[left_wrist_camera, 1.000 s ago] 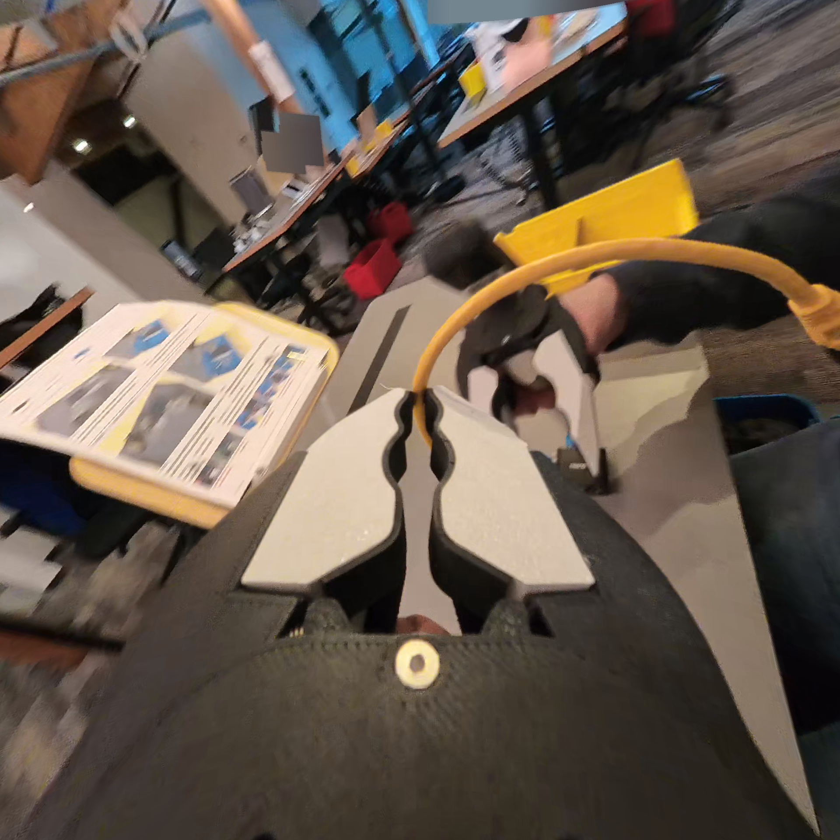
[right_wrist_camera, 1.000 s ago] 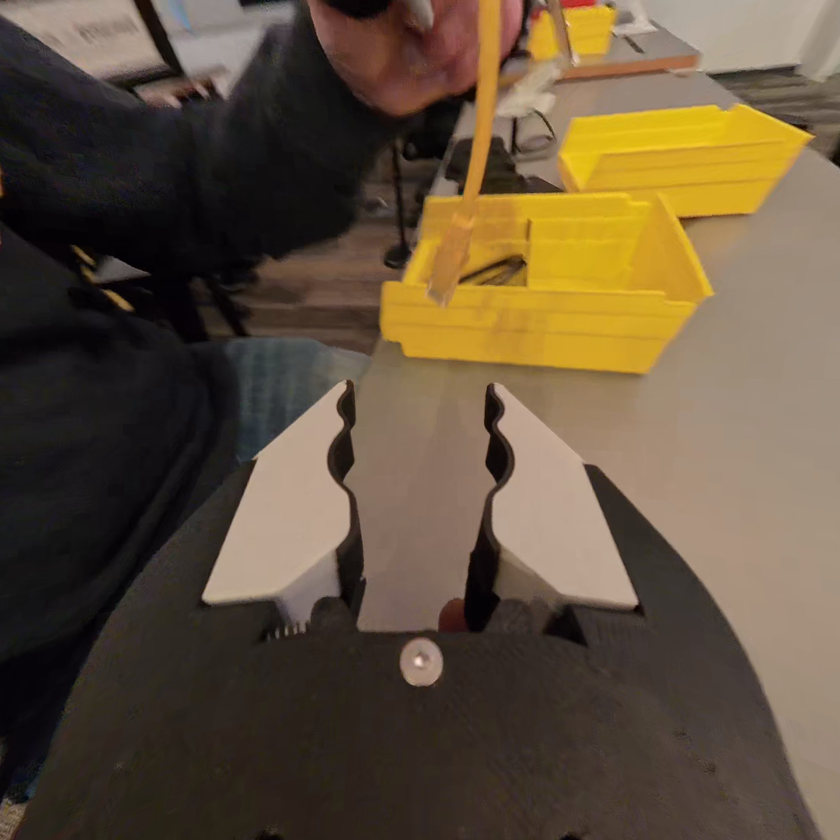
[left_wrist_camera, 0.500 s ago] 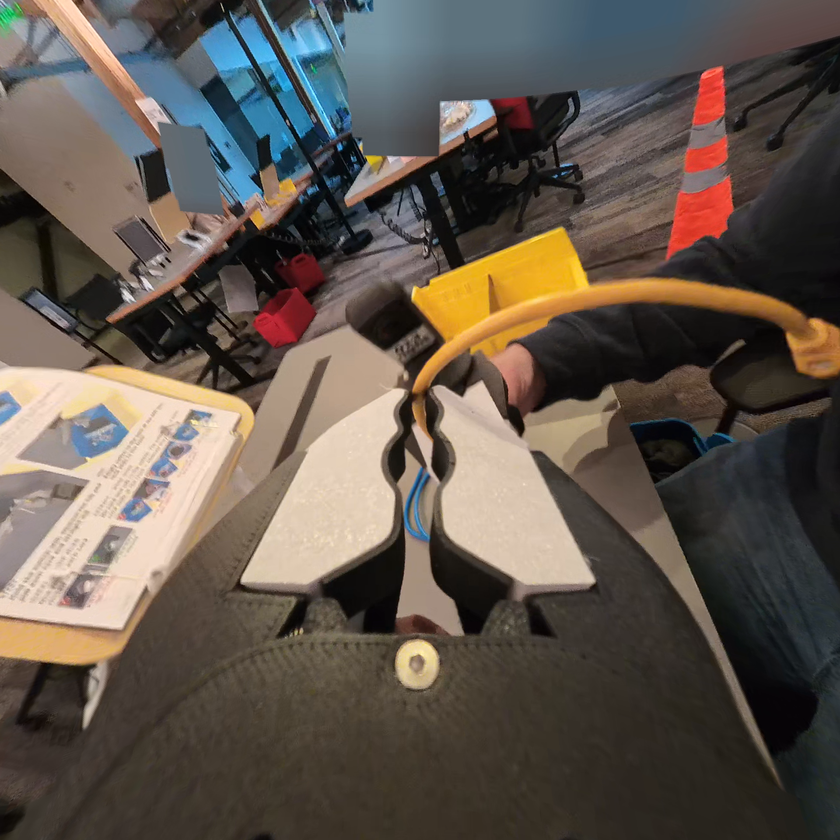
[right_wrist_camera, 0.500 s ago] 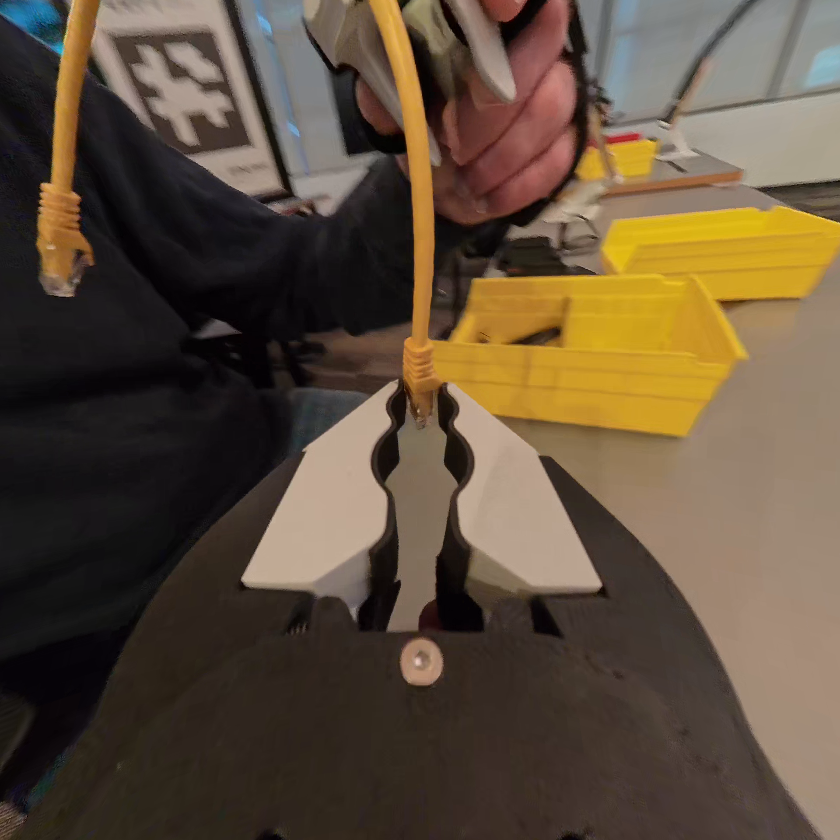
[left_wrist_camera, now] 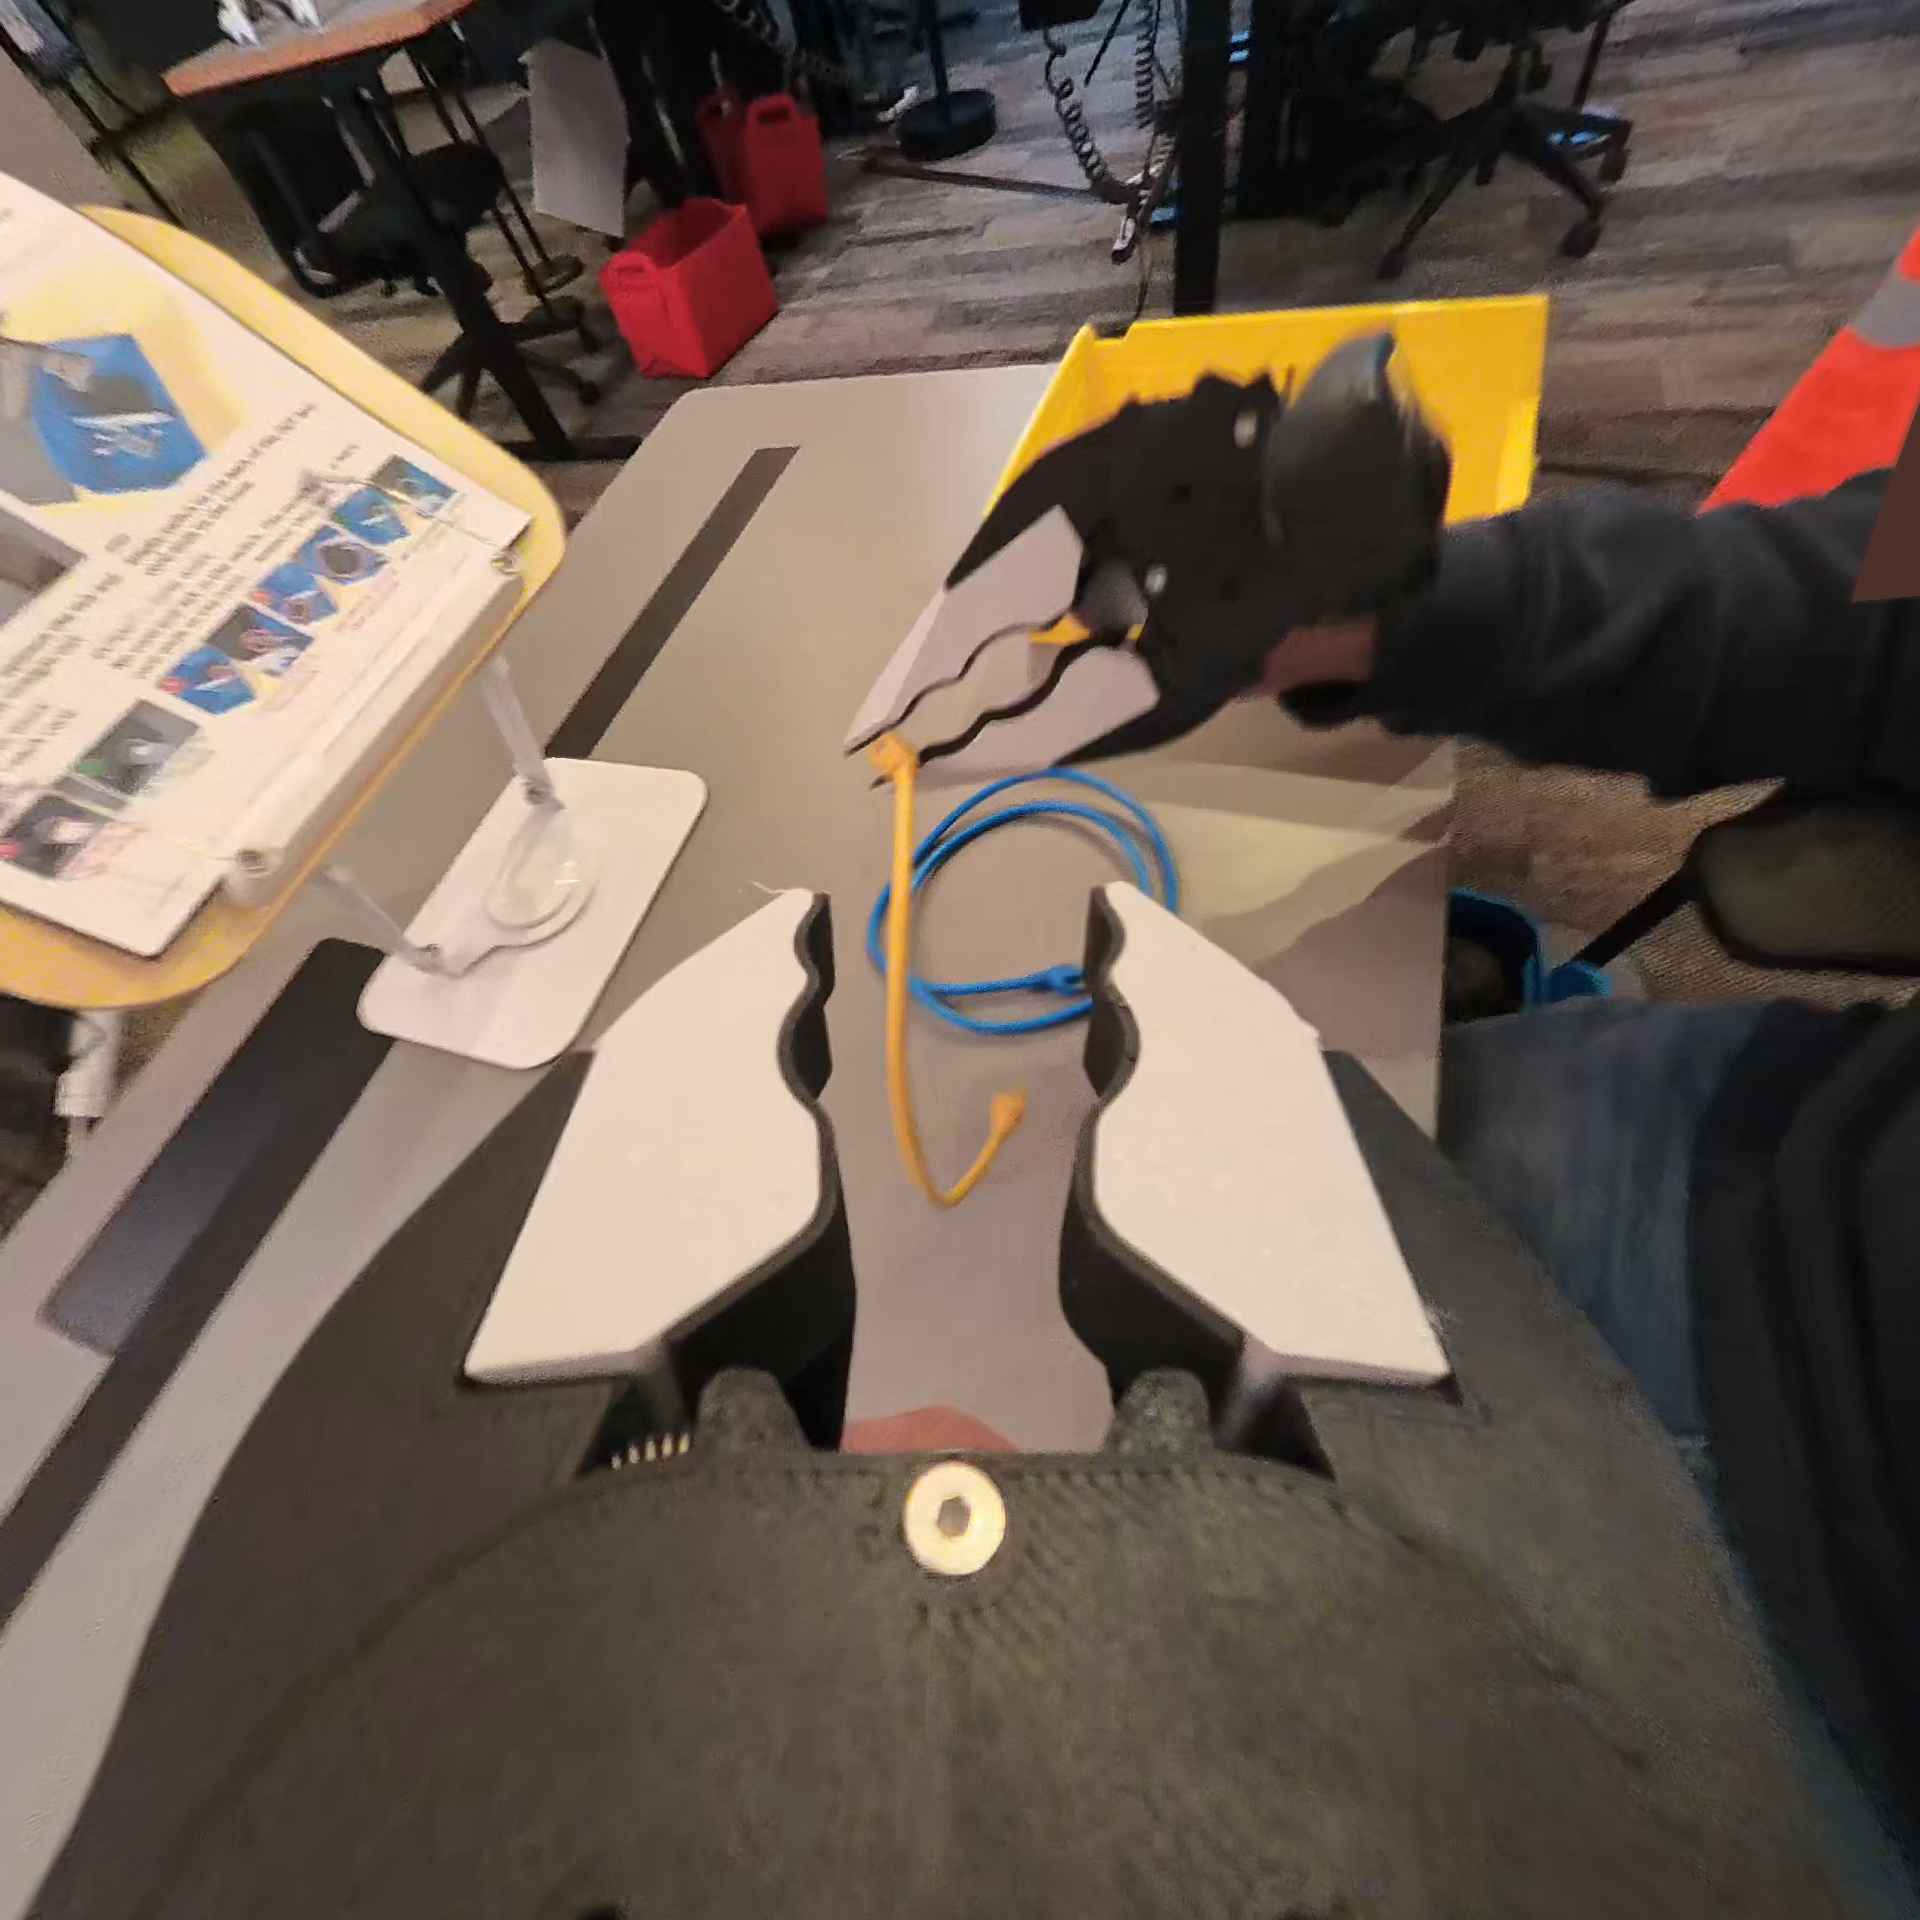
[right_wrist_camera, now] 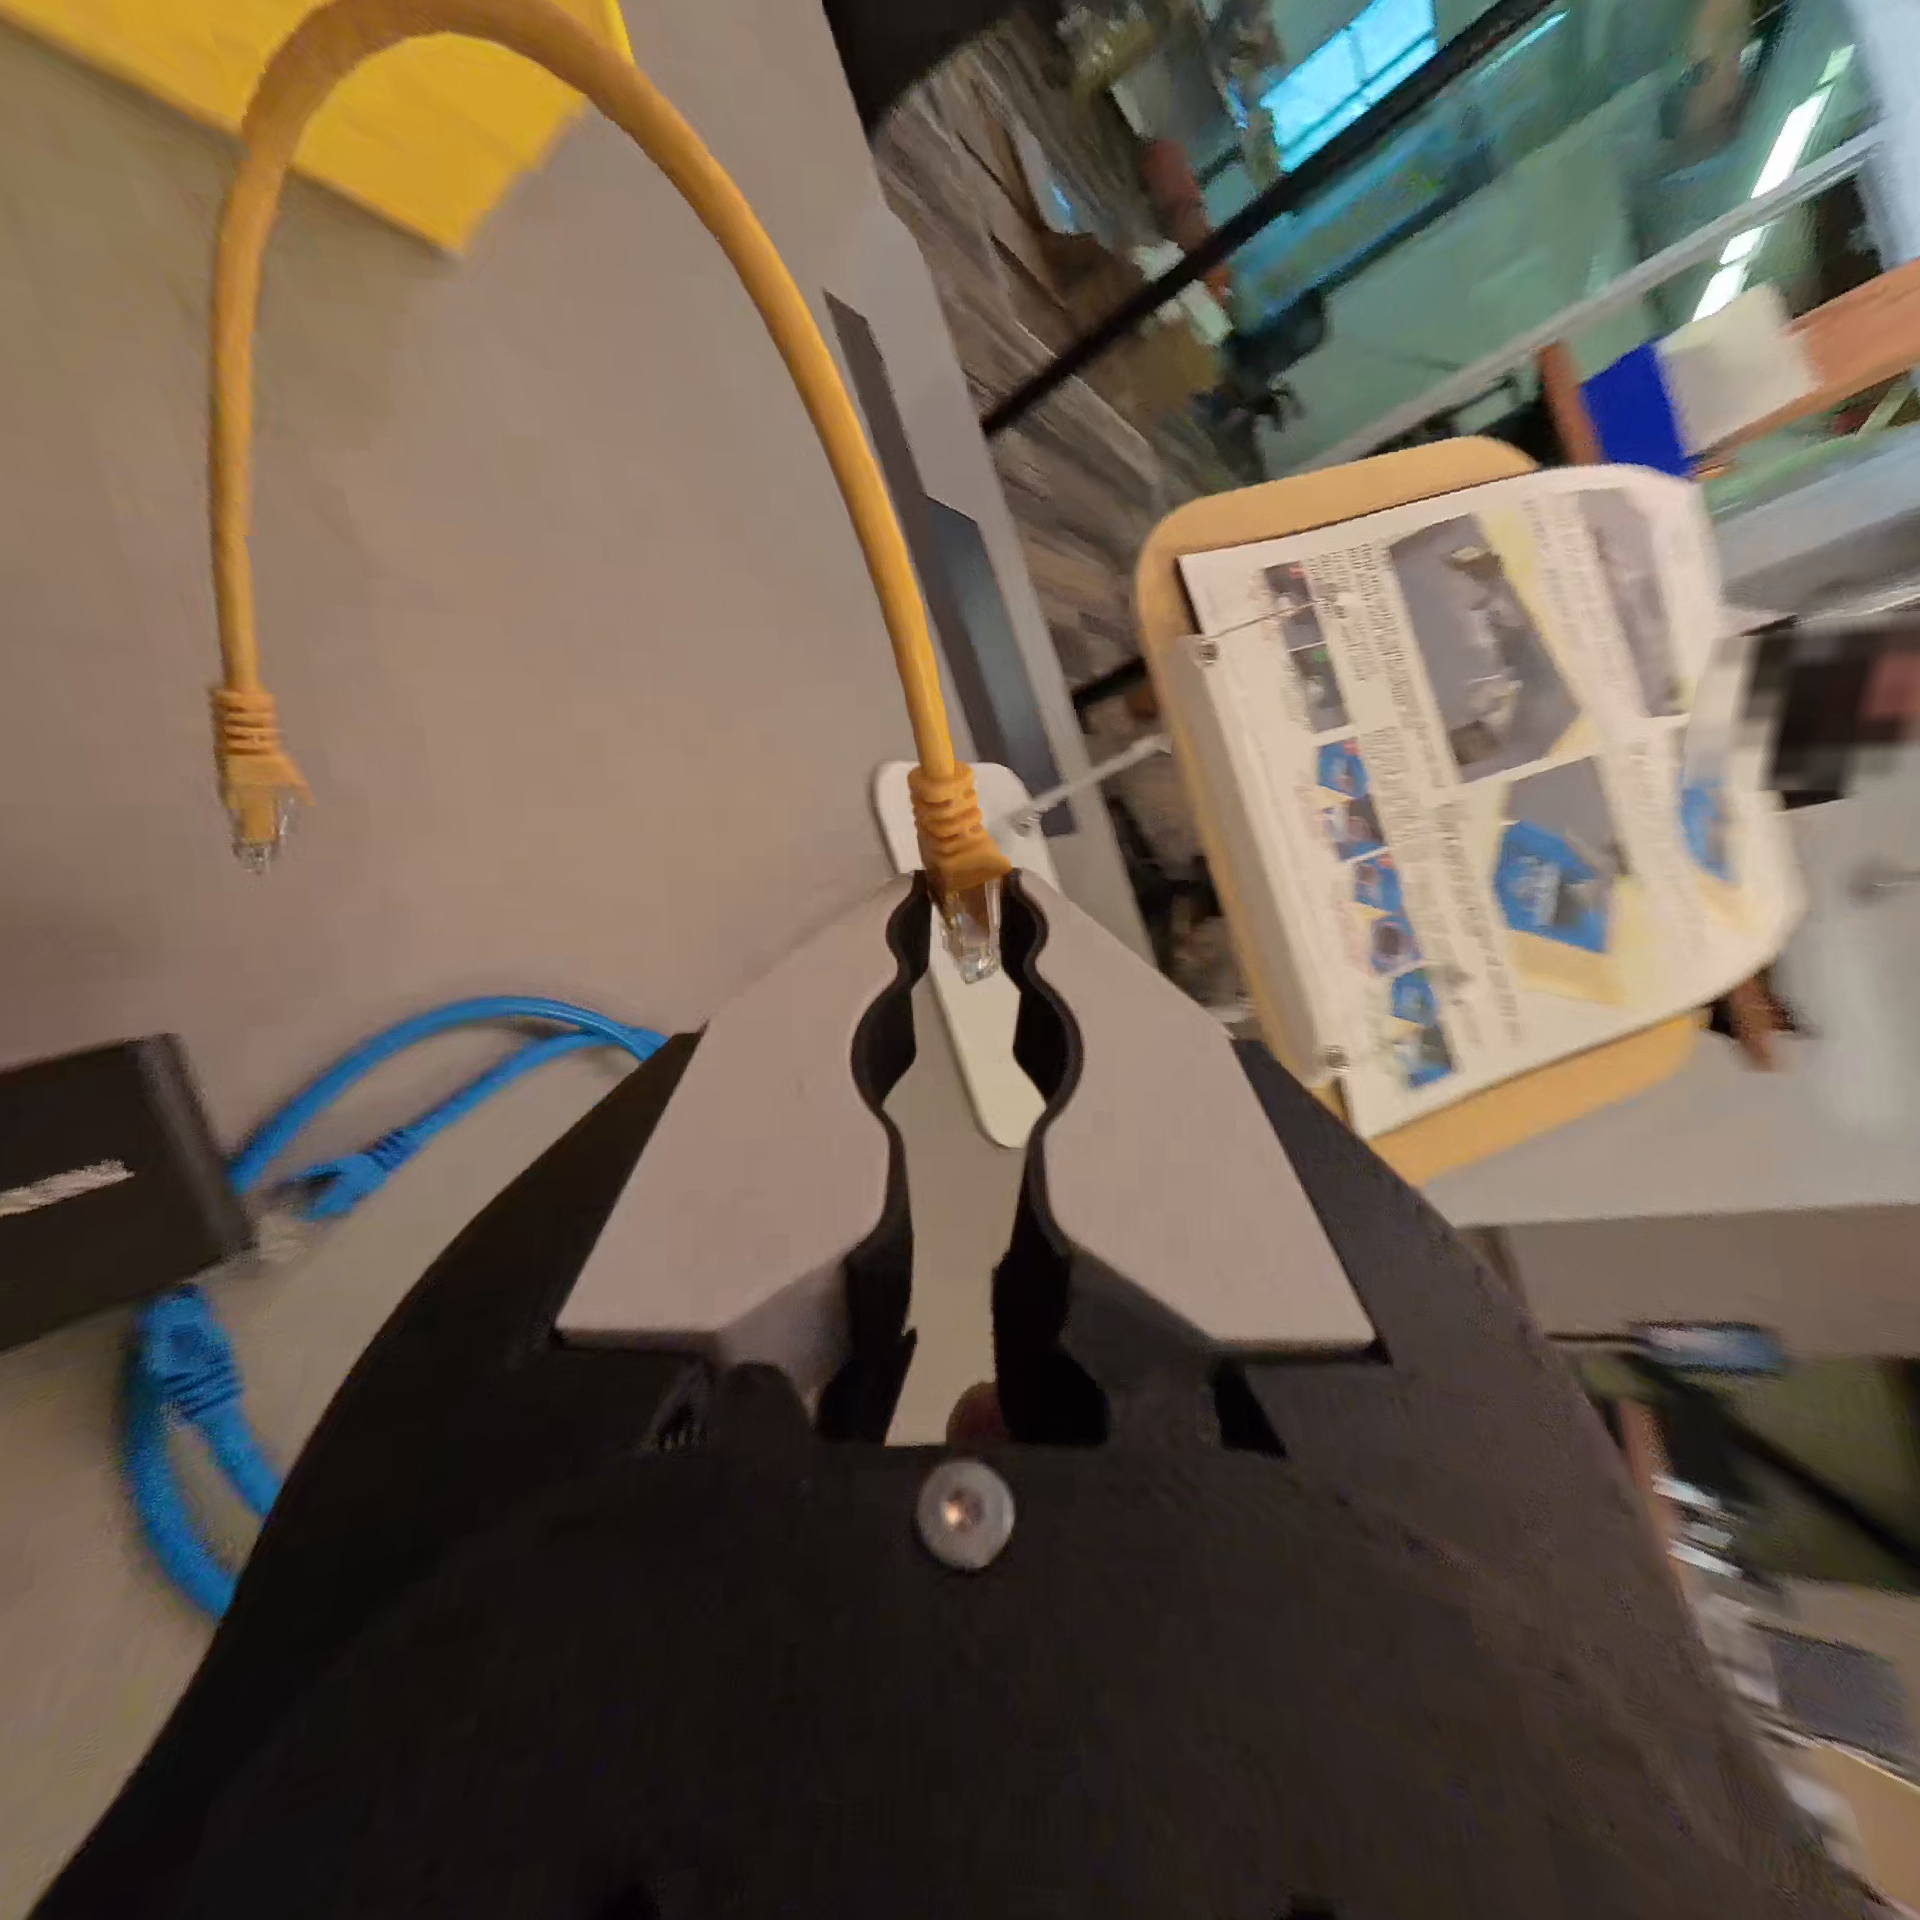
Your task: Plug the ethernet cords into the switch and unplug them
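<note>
- Two cords are in view: a yellow cord (right_wrist_camera: 831,416) held up off the grey table (left_wrist_camera: 831,499), and a blue cord (left_wrist_camera: 1039,894) coiled on the table just beside the black switch (right_wrist_camera: 94,1174).
- Half a second ago the left gripper (left_wrist_camera: 956,1039) was pinching the yellow cord along its length; now its fingers stand wide apart and empty, with the cord showing between them but farther off.
- Over that same half second the right gripper (right_wrist_camera: 961,914) kept its hold: it is clamped on the clear plug (right_wrist_camera: 971,925) at one end of the yellow cord, with the tip of the plug pointing back toward the gripper body.
- From that plug the cord arches up and over, and its free plug (right_wrist_camera: 255,790) dangles above the table, well apart from the switch.
- So the handover looks finished: the cord hangs from the right gripper alone.
- My judgement is that the plugging step has not begun for this cord. The switch sits at the left edge of the right wrist view, and whether the blue cord's plug is seated in it I cannot tell.
- The held plug faces backward, so it probably needs turning or regripping before it can go into a port.
</note>
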A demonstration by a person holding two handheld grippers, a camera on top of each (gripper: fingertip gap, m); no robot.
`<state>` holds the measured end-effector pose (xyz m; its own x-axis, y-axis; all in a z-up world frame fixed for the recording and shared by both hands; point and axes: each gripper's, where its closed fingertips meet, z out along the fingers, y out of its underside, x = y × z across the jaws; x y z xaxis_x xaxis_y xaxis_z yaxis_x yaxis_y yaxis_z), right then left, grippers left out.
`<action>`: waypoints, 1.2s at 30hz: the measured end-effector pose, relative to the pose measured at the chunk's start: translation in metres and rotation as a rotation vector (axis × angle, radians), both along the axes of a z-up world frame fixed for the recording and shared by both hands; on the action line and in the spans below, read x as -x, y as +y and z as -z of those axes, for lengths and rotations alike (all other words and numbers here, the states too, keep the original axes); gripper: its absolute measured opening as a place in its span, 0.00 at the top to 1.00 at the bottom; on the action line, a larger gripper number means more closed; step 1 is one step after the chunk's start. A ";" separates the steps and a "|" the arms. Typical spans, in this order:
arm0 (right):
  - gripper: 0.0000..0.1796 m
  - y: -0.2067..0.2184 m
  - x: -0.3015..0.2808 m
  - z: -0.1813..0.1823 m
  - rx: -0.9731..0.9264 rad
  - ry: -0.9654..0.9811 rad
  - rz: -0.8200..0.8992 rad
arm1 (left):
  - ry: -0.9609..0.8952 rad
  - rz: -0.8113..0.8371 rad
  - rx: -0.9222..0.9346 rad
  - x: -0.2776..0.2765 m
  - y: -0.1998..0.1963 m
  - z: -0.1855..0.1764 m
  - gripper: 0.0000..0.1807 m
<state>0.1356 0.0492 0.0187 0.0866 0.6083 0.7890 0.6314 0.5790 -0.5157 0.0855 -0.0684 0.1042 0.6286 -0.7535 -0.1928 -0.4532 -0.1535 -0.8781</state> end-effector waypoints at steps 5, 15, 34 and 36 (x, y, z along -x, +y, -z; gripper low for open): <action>0.94 -0.021 0.007 -0.010 -0.269 0.005 0.037 | -0.089 -0.040 0.201 -0.030 0.021 0.018 0.72; 0.94 -0.044 0.016 -0.016 -0.370 0.034 0.043 | -0.115 -0.142 0.390 -0.043 0.052 0.071 0.79; 0.86 -0.092 0.001 -0.012 0.725 0.223 -0.522 | 0.155 0.128 0.216 -0.046 0.024 0.076 0.94; 0.89 -0.097 0.003 -0.014 0.743 0.230 -0.569 | 0.198 0.161 0.223 -0.047 0.019 0.078 0.94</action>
<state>0.1330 -0.0480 0.0326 -0.2712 0.9443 0.1863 0.1945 0.2433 -0.9502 0.1324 -0.0491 0.0266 0.4645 -0.8776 -0.1186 -0.6461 -0.2443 -0.7231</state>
